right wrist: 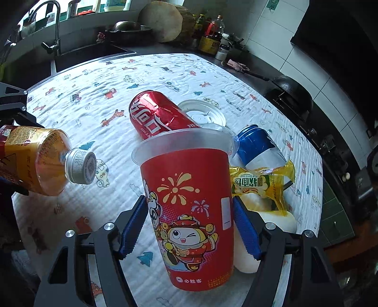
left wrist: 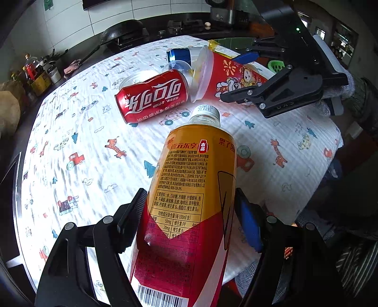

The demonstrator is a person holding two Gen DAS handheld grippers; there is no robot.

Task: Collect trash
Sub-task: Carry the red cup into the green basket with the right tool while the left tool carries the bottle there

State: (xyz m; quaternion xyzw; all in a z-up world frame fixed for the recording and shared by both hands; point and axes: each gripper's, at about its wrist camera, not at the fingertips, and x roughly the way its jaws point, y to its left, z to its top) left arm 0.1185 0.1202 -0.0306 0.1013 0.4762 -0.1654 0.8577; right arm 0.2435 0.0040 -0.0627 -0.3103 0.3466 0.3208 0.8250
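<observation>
Red cartoon-printed cup (right wrist: 189, 212), orange-and-red bottle (left wrist: 191, 200).

This is a home kitchen. Along the far side of the right wrist view a curved tap (right wrist: 53, 26) stands over a dark sink (right wrist: 87, 55), with sauce and oil bottles (right wrist: 211, 35) and a round wooden chopping block (right wrist: 163, 21) beside it. White wall tiles (left wrist: 70, 21), a black wok (left wrist: 122, 31) on a gas hob (left wrist: 186, 24) and an egg (left wrist: 207, 24) show behind the cloth-covered counter (left wrist: 94, 146).
</observation>
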